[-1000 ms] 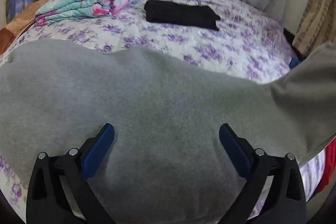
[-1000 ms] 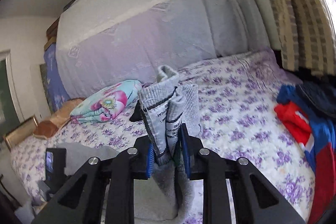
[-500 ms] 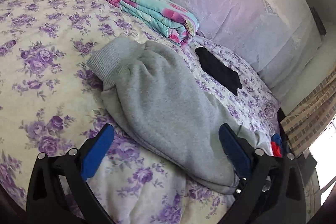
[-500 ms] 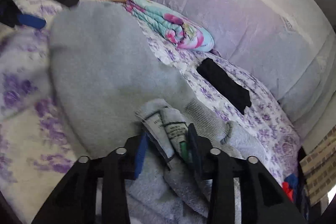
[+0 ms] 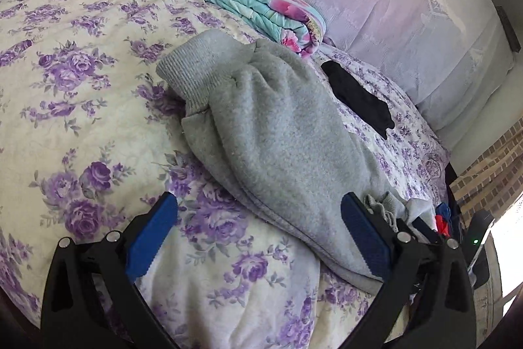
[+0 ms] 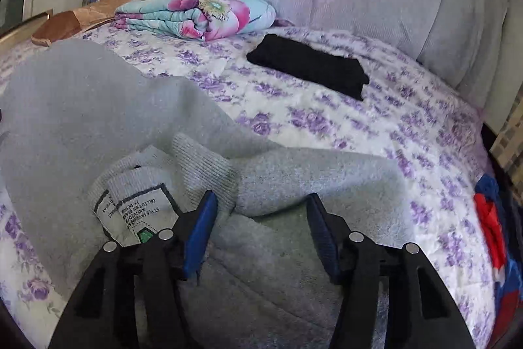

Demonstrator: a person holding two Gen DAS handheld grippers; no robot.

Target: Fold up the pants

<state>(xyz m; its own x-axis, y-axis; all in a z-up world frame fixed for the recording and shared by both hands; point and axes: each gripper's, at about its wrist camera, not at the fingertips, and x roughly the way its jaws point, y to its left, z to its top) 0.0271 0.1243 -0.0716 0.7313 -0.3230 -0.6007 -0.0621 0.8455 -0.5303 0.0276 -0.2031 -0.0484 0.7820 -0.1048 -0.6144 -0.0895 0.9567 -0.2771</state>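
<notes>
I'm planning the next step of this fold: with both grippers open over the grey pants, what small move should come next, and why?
Probably close the right gripper on the ribbed waistband again. The grey pants lie folded lengthwise on the bed, both grippers are open, and the left gripper hovers over their edge.

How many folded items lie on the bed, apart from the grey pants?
2. A floral blanket lies folded near the headboard, beside a brown pillow. A black garment lies folded flat to its right, apart from it. Others may be hidden outside the views.

Grey fleece pants (image 5: pixel 278 133) folded on bed
</notes>
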